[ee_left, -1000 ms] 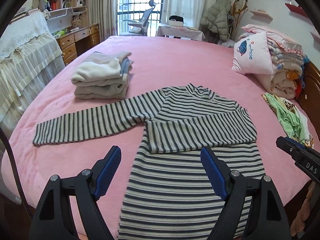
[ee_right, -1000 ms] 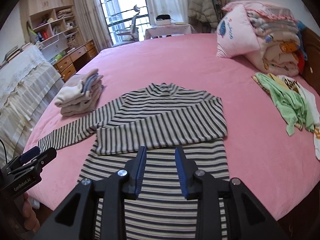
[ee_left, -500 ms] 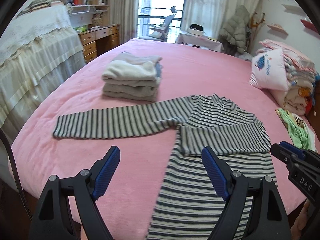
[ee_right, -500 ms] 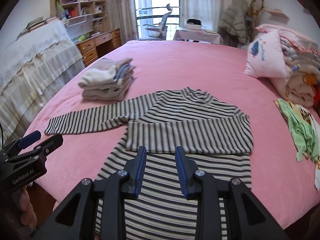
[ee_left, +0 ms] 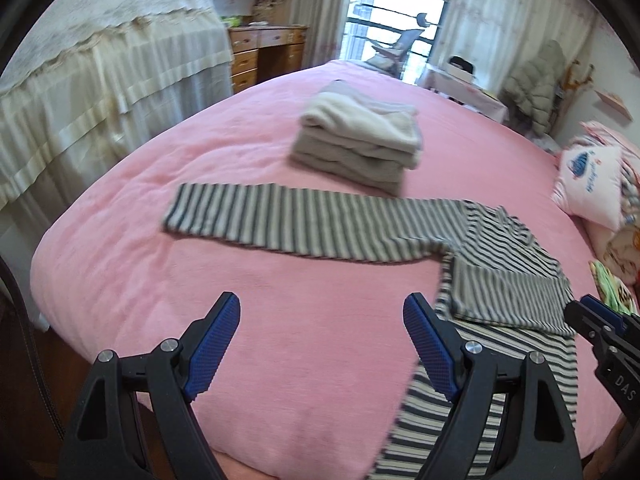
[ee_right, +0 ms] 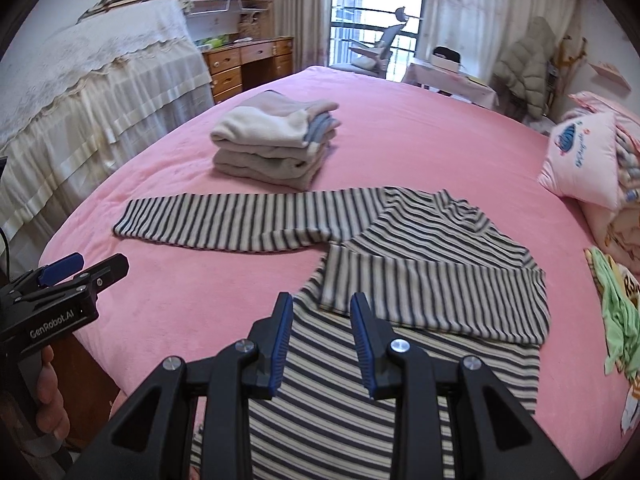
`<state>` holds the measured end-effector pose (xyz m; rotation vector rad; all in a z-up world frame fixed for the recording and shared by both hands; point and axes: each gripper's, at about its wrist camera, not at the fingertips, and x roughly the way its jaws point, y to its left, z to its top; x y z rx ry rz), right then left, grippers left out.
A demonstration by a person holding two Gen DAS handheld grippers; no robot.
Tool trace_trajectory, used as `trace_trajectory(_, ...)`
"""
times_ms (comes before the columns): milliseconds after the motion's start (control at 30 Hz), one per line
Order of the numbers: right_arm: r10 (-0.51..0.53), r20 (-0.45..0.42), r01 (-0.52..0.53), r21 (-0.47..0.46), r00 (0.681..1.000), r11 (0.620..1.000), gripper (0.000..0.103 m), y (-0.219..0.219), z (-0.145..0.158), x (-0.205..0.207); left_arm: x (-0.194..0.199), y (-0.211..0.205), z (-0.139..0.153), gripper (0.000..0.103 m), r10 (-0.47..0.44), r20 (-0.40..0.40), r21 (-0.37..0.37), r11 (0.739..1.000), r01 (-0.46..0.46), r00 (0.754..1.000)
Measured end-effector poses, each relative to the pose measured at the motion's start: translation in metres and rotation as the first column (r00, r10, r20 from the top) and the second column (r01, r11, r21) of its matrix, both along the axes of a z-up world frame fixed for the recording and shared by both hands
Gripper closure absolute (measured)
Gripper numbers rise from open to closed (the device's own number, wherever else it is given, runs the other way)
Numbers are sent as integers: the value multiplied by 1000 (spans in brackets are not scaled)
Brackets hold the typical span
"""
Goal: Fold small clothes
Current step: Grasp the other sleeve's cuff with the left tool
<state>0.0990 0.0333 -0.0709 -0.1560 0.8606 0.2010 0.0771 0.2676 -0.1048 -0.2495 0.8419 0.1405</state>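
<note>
My left tongs (ee_left: pixel 320 346) hang spread wide over bare pink bed (ee_left: pixel 280 288), gripping nothing, blue pads well apart. Out ahead of them the striped top (ee_left: pixel 500 264) lies flat on the bed, one sleeve (ee_left: pixel 304 224) stretched out straight to the left, the other sleeve (ee_left: pixel 508 300) folded across the chest. This view is a bit smeared (the stripes blur along the hem), and it only catches the top's left half; the hem runs off under the right-hand finger.

Over to the right wrist view, and here the whole garment shows: the striped top (ee_right: pixel 420 280) from collar to hem, folded sleeve (ee_right: pixel 432 300) lying across the body, outstretched sleeve (ee_right: pixel 240 224) reaching toward the bed's left edge. My right tongs (ee_right: pixel 322 340) sit low over the hem with a narrow gap between the pads, holding nothing; striped cloth shows through the gap.

Each camera catches the other tool: the left view sees the right tongs' black tip at its right edge, the right view sees the left tongs (ee_right: pixel 84 272) at its left edge with my left hand (ee_right: pixel 48 392) wrapped on the grip.

Beyond the long sleeve sits a stack of folded clothes (ee_right: pixel 276 140), just apart from it. The right view alone shows the green garment (ee_right: pixel 616 304) clearly, crumpled near the bed's right side, with the pink pillow (ee_right: pixel 580 160) behind it
</note>
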Motion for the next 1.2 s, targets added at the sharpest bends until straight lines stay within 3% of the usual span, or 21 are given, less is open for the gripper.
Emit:
trace_trajectory(233, 58, -5, -58, -8, 998, 998, 73, 32, -13, 26, 14, 73, -27, 20, 158, -39, -54, 986, -160, 987)
trace_trajectory(467, 134, -24, -134, -13, 991, 991, 72, 72, -40, 59, 41, 140, -61, 20, 290, -79, -115, 948, -298, 954)
trace_trajectory(733, 180, -88, -178, 35, 980, 983, 72, 107, -82, 104, 75, 174, -114, 26, 287, -127, -300, 901, -313, 949)
trace_trajectory(933, 168, -148, -157, 82, 975, 984, 72, 113, -107, 127, 106, 178, -158, 38, 275, -170, -451, 832, -323, 946)
trace_trajectory(1033, 161, -161, -150, 83, 974, 985, 72, 112, -117, 132, 118, 178, -170, 40, 290, -169, -473, 814, -336, 942)
trace_trajectory(1200, 135, -170, -125, 71, 976, 990, 72, 105, -128, 146, 139, 175, -174, 45, 298, -138, -483, 812, -327, 944)
